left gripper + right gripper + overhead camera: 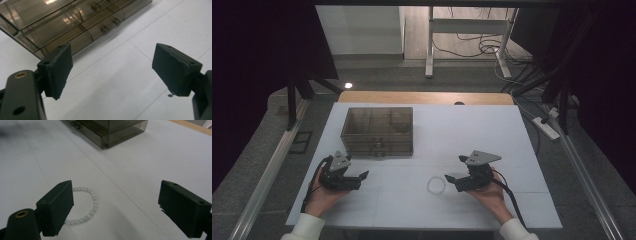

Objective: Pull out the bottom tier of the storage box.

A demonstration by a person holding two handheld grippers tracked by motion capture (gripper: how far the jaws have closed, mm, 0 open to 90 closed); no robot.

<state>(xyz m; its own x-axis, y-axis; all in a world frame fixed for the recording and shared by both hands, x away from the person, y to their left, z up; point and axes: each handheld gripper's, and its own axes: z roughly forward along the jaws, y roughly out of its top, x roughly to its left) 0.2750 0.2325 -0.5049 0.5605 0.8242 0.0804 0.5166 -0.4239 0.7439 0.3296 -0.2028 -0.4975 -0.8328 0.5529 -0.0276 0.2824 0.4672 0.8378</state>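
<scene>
Right now the right gripper hovers low over the white worktop with its jaws wide apart and nothing between them. A bracelet of pale, translucent beads lies flat just ahead of it, toward its left jaw; in the right gripper view the bead ring partly disappears behind that jaw's pad. The left gripper rests apart from the bracelet, well off to the side, jaws likewise spread and empty, with the smoky transparent drawer box just beyond it. In the left gripper view the box's small knobs face the jaws.

This looks like the approach step: the bracelet is not yet grasped and the drawers appear shut. The next move probably calls for the right gripper to shift toward its left so one side of the bead ring falls between the pads, then sink to the worktop and close gently, since the beads may roll or slip.
</scene>
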